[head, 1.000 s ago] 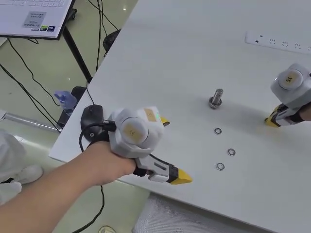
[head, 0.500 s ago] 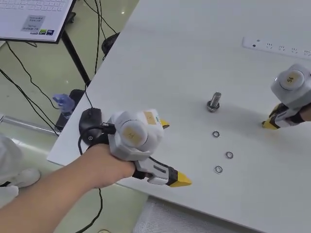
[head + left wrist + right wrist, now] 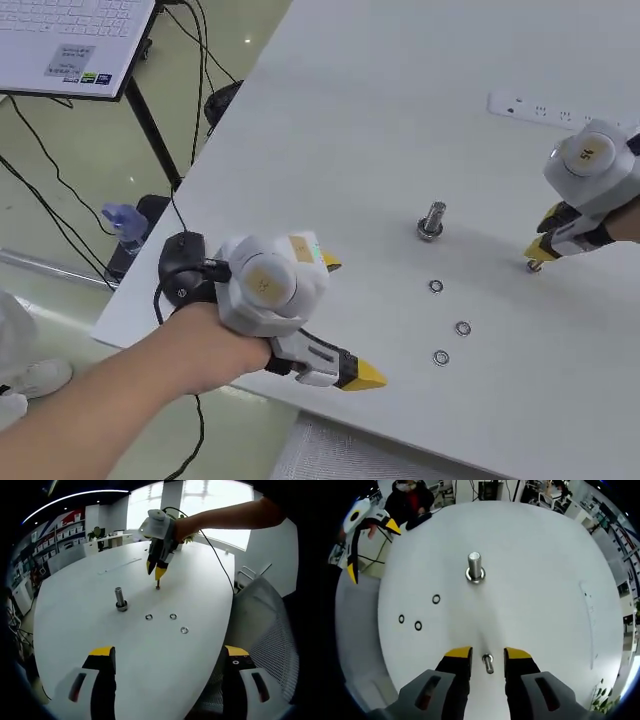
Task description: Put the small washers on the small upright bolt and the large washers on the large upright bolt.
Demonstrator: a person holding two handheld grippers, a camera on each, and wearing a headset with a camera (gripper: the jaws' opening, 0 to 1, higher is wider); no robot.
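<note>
**A:** quick check, where's everything sitting?

**B:** The big bolt [image 3: 431, 221] stands upright around the middle of the worktop [image 3: 330, 120]. Three washers [image 3: 463, 328] lie flat and loose between it and the near edge, none on a bolt. The small bolt [image 3: 488, 663] is off toward the right side, well apart from the big one.

**A:** and the claws?

**B:** The right claw [image 3: 488, 653] is down at the small bolt. Its jaws are a narrow gap apart with the bolt standing between them, and I see a sliver of worktop on both sides, so no grip. The left claw [image 3: 350, 320] is spread wide and empty, hanging over the near edge by the left corner, next to a mouse [image 3: 183, 270]. There's a power strip [image 3: 525, 108] toward the far edge.
</note>
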